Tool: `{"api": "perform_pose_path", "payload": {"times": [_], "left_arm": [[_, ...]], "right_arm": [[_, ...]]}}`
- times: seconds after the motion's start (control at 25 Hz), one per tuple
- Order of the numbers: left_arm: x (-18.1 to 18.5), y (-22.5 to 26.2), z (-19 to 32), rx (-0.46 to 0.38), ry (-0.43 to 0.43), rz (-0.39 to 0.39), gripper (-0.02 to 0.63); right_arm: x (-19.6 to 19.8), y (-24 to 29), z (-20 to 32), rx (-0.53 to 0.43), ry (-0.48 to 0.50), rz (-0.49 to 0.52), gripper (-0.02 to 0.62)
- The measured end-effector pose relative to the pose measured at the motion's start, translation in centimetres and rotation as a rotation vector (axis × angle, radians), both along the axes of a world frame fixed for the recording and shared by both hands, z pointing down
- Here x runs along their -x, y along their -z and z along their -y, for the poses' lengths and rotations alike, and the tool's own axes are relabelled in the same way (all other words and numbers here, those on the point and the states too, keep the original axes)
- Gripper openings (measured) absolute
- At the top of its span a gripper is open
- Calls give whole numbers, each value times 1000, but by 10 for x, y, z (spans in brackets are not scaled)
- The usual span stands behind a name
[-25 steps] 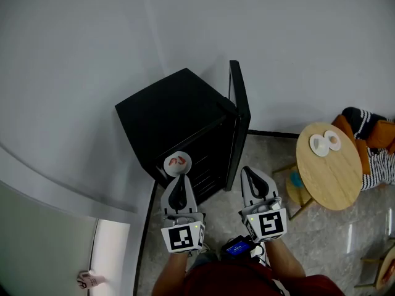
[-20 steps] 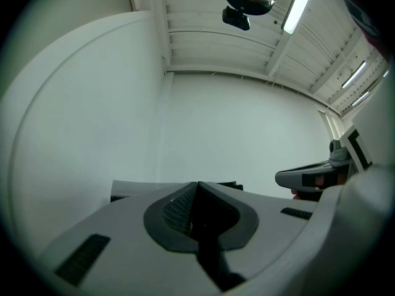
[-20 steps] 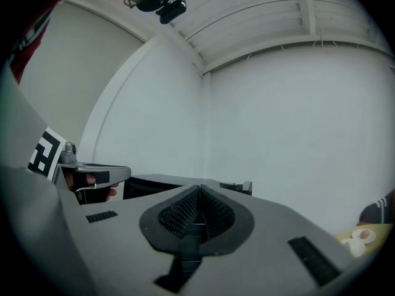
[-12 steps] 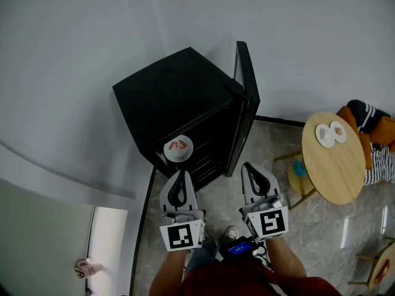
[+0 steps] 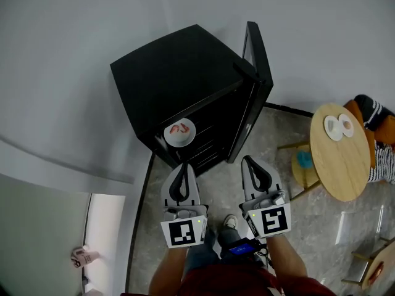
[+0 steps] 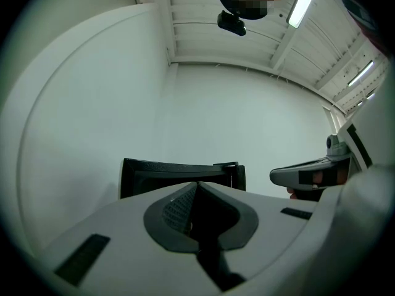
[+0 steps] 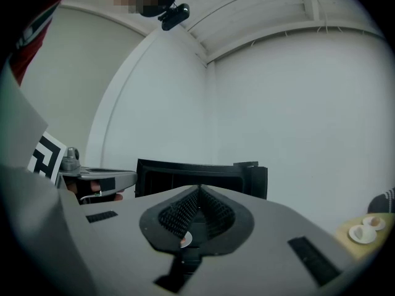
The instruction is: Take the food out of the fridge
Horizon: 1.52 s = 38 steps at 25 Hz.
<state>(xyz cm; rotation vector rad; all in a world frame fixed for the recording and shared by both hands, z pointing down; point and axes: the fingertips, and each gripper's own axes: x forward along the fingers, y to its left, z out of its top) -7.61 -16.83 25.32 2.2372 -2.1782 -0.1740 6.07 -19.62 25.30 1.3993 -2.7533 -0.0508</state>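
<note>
Two grippers were held level and side by side, nearest the person. The left gripper (image 5: 182, 167) and the right gripper (image 5: 248, 160) had smooth grey-white moulded shells. Each carried a cube of black-and-white square markers (image 5: 184, 233) at its back. Both had their jaws fully together, tips meeting in a point. The dark ribbed pads (image 7: 182, 213) lay face to face, with nothing gripped in either.

Underfoot was a grey veined stone floor (image 5: 308, 227), polished.

Ahead stood a small black fridge (image 5: 179, 73), box-shaped with a matte top. Its door (image 5: 256, 85) was swung wide and seen edge-on at the right. A small round white plate (image 5: 180, 133) sat at the open front, left side, on a shelf as far as could be told. Reddish curled pieces of food (image 5: 179, 129) lay on it. The plate was just ahead of the left gripper's tips and clear of them.

Off to the right, well apart, was a round pale wooden table (image 5: 342, 165) bearing two small white dishes (image 5: 339, 127).

Behind the fridge rose plain white walls (image 5: 74, 73), smooth, meeting in a corner. Overhead was a white slatted ceiling with strip lights (image 6: 302, 5).
</note>
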Motion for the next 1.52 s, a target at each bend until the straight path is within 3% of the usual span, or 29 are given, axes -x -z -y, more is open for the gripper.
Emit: {"api": "perform_pose_path", "payload": {"times": [0.2, 0.48, 0.68, 1.32, 1.52], "left_arm": [[0, -19, 8, 22, 2, -5, 14], [0, -56, 16, 49, 0, -9, 14], [4, -93, 18, 71, -22, 69, 14], [10, -179, 45, 61, -21, 75, 14], [12, -211, 46, 78, -17, 91, 14]], "right_arm": [[3, -21, 4, 23, 12, -11, 23], [7, -45, 17, 15, -15, 49, 23], [6, -72, 19, -2, -30, 52, 23], [29, -160, 41, 3, 16, 57, 23], [33, -197, 50, 38, -16, 105, 23]]}}
